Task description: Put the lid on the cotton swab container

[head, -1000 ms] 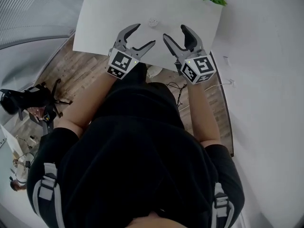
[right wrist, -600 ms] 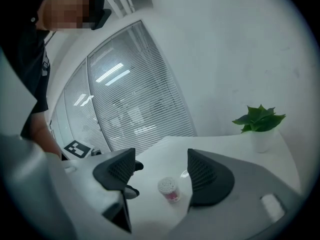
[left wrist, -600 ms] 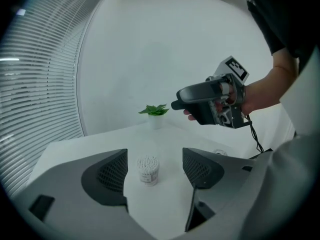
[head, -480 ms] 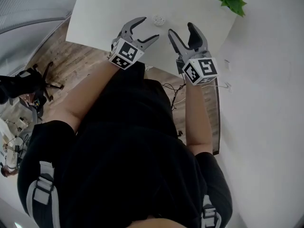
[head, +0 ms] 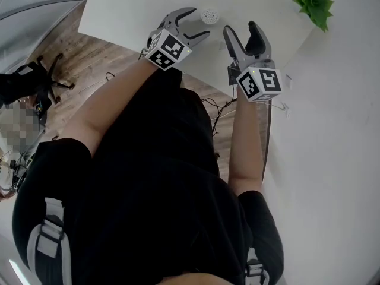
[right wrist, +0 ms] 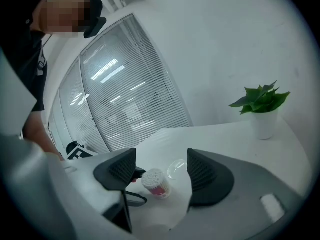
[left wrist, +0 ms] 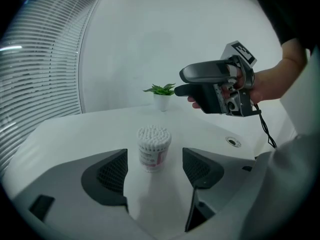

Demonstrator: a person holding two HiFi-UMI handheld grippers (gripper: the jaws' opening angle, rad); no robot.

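My left hand-held gripper (head: 200,21) has its jaws spread wide and grips nothing. The cotton swab container (left wrist: 153,148) stands upright on the white counter (left wrist: 90,129) just ahead, framed between those jaws, its swab tips uncovered. My right hand-held gripper (head: 242,28) is just as wide and empty, held above the counter close by. The clear lid (right wrist: 176,168) lies on the counter just beside the container. A small potted plant (right wrist: 261,109) sits farther back near the wall.
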